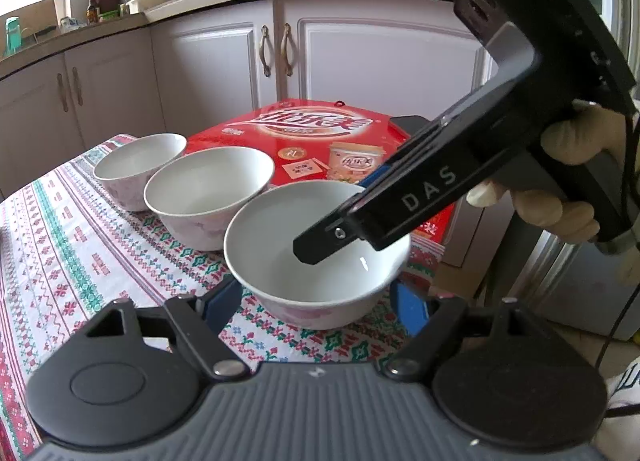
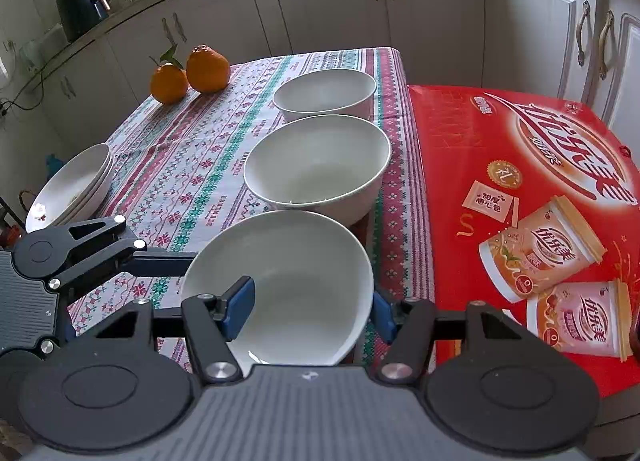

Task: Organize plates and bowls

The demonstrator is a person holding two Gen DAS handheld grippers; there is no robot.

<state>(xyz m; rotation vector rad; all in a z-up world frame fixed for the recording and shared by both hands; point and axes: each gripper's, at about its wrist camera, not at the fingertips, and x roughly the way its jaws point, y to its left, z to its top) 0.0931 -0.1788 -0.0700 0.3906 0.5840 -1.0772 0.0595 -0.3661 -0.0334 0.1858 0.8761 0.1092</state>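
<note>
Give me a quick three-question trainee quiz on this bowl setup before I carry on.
1. How many white bowls stand in a row beside the red gift box?
2. True or false: the right gripper has one finger inside the nearest bowl.
3. What sits at the table's far corner: A) tangerines B) mugs C) spoons?

Key: 1. Three. 2. True; the other finger is outside its rim. 3. A.

Black right claw (image 1: 316,249) marked "DAS", blue pads (image 2: 240,307), silver screws, pale glove (image 1: 560,197).
</note>
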